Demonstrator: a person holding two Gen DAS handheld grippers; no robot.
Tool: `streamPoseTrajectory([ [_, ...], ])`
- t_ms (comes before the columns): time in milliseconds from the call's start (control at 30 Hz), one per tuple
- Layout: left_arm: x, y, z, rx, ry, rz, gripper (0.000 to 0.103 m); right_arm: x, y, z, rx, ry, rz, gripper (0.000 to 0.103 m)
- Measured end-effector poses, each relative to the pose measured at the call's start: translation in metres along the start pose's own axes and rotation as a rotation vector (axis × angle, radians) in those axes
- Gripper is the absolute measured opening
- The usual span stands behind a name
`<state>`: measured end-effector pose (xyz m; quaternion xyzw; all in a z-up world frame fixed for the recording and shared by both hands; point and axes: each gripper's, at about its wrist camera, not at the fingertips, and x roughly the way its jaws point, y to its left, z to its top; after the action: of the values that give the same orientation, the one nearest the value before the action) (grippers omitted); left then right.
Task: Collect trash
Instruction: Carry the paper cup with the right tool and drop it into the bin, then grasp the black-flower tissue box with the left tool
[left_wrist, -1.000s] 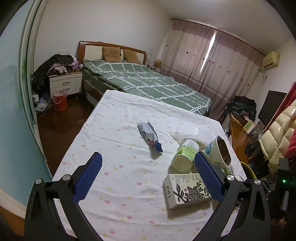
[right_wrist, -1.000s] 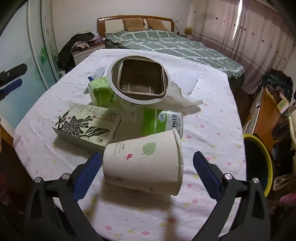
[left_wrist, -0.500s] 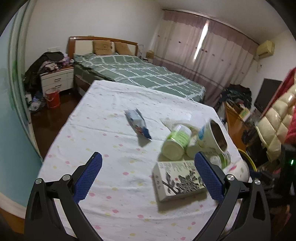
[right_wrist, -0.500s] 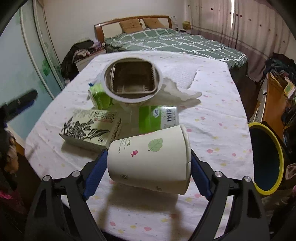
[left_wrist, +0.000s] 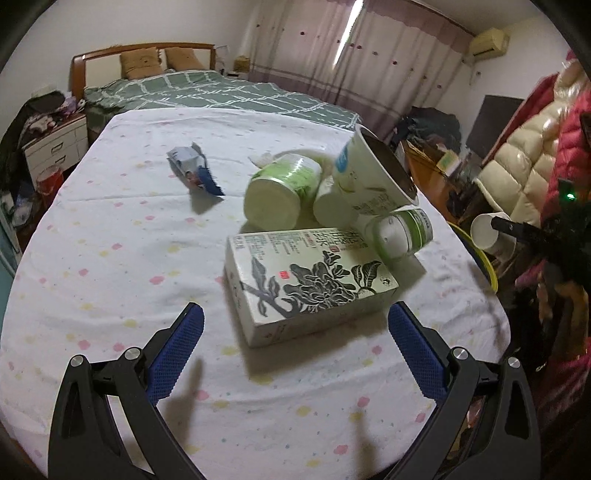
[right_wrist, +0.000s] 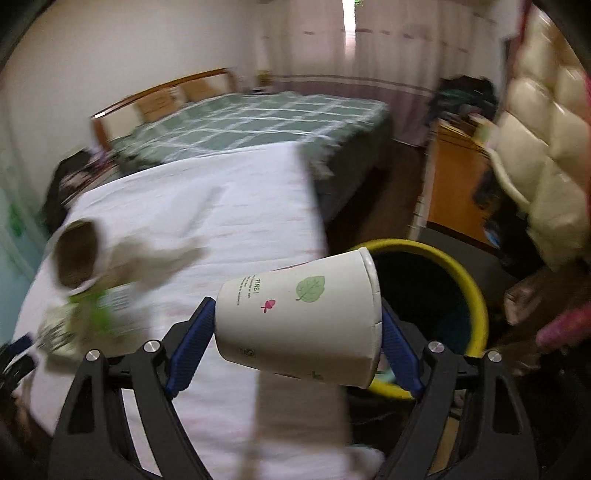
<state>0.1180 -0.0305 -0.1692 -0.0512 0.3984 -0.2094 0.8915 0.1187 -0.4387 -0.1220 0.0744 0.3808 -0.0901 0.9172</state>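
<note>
My right gripper (right_wrist: 295, 334) is shut on a white paper cup (right_wrist: 299, 317) with a green leaf print, held on its side in the air just in front of the yellow-rimmed bin (right_wrist: 469, 295). In the left wrist view that cup (left_wrist: 487, 234) shows at the right, over the bin's rim (left_wrist: 480, 254). My left gripper (left_wrist: 295, 332) stands open just short of a flower-printed carton (left_wrist: 306, 280) lying on the table. Behind the carton lie green-and-white tubs (left_wrist: 280, 190), a tipped noodle cup (left_wrist: 373, 181) and a blue wrapper (left_wrist: 194, 170).
The table wears a white dotted cloth (left_wrist: 110, 258). A green bed (left_wrist: 221, 92) stands behind it, a nightstand (left_wrist: 51, 144) at left. Padded jackets (left_wrist: 535, 166) hang at right, and a wooden cabinet (right_wrist: 458, 184) stands beyond the bin.
My right gripper closed on the paper cup, lifted it off the table and swung it right toward the bin. My left gripper dropped lower and nearer to the carton.
</note>
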Motion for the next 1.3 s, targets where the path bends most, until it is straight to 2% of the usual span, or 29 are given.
streamPoseTrajectory([
  [133,0.005,-0.011,0.002,0.048,0.003,-0.034,0.098,0.024,-0.049,0.003,0.084,0.023,-0.11,0.08],
  [300,0.019,-0.019,0.002,0.07,0.041,0.027,0.098,0.061,-0.094,0.0,0.156,0.079,-0.187,0.08],
  [433,0.021,-0.01,0.001,0.03,0.049,0.053,0.098,0.087,-0.112,-0.006,0.178,0.122,-0.2,0.08],
  [533,0.024,-0.008,-0.002,0.019,0.065,0.016,0.098,0.102,-0.118,-0.009,0.177,0.154,-0.185,0.08],
  [700,0.026,-0.021,-0.004,0.068,0.083,-0.003,0.098,0.1,-0.115,-0.015,0.182,0.137,-0.161,0.084],
  [867,0.023,-0.039,-0.013,0.101,0.127,-0.095,0.098,0.089,-0.108,-0.019,0.182,0.124,-0.115,0.084],
  [1067,0.009,-0.082,-0.027,0.234,0.176,-0.283,0.098,0.082,-0.098,-0.021,0.178,0.125,-0.067,0.085],
  [1133,-0.006,-0.09,-0.024,0.295,0.143,-0.266,0.098,0.079,-0.094,-0.02,0.165,0.118,-0.062,0.085],
  [1200,-0.017,-0.089,-0.014,0.321,0.106,-0.196,0.098,0.077,-0.091,-0.019,0.154,0.112,-0.057,0.085],
  [1300,-0.016,-0.085,0.004,0.344,0.074,-0.13,0.098,0.073,-0.087,-0.018,0.151,0.099,-0.047,0.085],
])
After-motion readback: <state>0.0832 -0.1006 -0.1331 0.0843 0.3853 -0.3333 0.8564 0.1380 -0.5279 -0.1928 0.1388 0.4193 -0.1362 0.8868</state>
